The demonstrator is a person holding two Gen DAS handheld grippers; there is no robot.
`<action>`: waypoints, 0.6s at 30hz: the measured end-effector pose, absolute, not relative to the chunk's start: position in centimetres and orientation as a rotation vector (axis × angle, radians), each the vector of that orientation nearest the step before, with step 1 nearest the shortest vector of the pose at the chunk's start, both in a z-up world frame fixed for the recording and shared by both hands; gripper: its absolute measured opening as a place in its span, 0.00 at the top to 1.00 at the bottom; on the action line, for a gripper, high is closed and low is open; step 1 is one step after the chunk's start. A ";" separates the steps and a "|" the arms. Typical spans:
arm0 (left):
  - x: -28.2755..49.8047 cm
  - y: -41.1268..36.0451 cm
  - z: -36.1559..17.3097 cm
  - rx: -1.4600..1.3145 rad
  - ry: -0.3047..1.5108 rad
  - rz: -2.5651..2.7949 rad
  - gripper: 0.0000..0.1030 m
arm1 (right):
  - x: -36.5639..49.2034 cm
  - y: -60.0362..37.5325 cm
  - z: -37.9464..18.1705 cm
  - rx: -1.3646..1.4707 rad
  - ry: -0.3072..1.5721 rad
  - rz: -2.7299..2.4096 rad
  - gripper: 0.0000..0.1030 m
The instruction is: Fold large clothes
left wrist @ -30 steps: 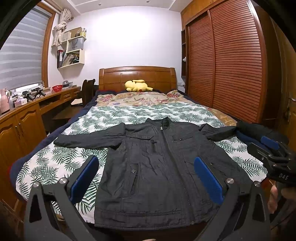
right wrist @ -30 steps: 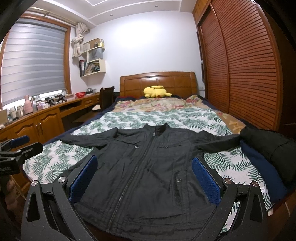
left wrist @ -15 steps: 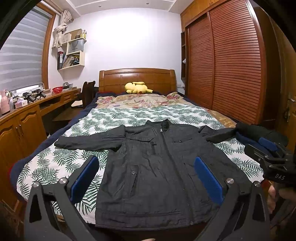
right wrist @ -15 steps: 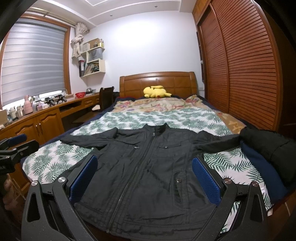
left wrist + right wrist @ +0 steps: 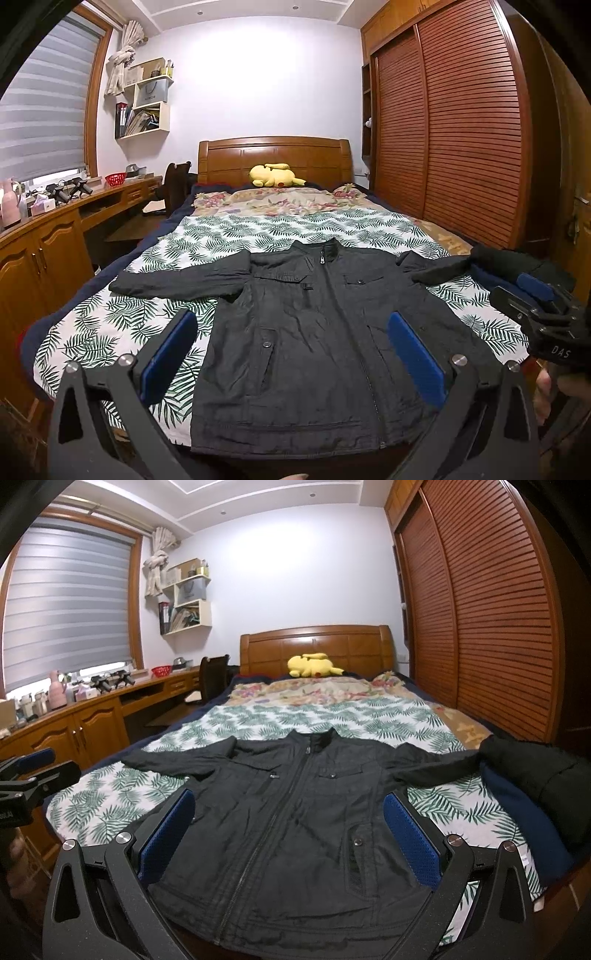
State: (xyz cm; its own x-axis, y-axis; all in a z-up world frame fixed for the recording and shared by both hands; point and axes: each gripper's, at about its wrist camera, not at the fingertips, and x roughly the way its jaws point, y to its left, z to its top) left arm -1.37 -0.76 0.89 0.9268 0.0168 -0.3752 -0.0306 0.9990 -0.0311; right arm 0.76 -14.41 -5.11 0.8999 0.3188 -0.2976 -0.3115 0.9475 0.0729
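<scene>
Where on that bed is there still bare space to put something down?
The leaf-print sheet is bare between the jacket collar and the floral quilt, and again below the jacket's left-hand sleeve toward the near corner. The right edge is crowded: a dark bundle of clothes sits on the other sleeve's end. Both claws, left and right, hover open.

Black jacket on green-leaf-patterned white bedspread.

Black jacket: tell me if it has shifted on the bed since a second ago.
No. The black jacket lies spread flat, collar on the same spot of the leaf-print bedspread; only the camera drifted slightly.
</scene>
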 end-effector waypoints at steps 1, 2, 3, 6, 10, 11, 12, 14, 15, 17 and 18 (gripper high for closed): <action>-1.4 -0.8 0.9 -0.037 0.384 0.024 0.00 | 0.8 -14.4 -5.1 0.024 0.312 0.326 0.00; -1.4 -0.7 0.9 -0.038 0.384 0.024 0.00 | 0.7 -14.3 -5.0 0.023 0.312 0.327 0.00; -1.4 -0.7 0.9 -0.039 0.384 0.023 0.00 | 0.7 -14.3 -5.0 0.024 0.312 0.328 0.00; -1.3 -0.7 0.9 -0.042 0.387 0.024 0.00 | 0.6 -14.2 -5.1 0.024 0.312 0.328 0.00; -1.3 -0.6 0.9 -0.044 0.388 0.031 0.00 | 0.3 -13.7 -5.0 0.023 0.312 0.334 0.00; -1.3 -0.5 0.8 -0.045 0.390 0.033 0.00 | 0.3 -13.7 -5.1 0.022 0.314 0.335 0.00; -1.1 -0.4 0.7 -0.045 0.394 0.035 0.00 | 0.3 -13.6 -5.1 0.021 0.317 0.336 0.00; -1.0 0.0 0.2 -0.047 0.401 0.041 0.00 | 0.7 -13.6 -5.4 0.022 0.325 0.345 0.00; -0.8 0.2 -0.1 -0.049 0.406 0.046 0.00 | 0.8 -13.3 -5.6 0.021 0.330 0.350 0.00; -0.7 0.8 -0.7 -0.055 0.417 0.054 0.00 | 1.1 -13.0 -6.0 0.018 0.338 0.360 0.00; -0.4 1.1 -1.0 -0.058 0.425 0.060 0.00 | 1.4 -12.8 -6.2 0.016 0.341 0.366 0.00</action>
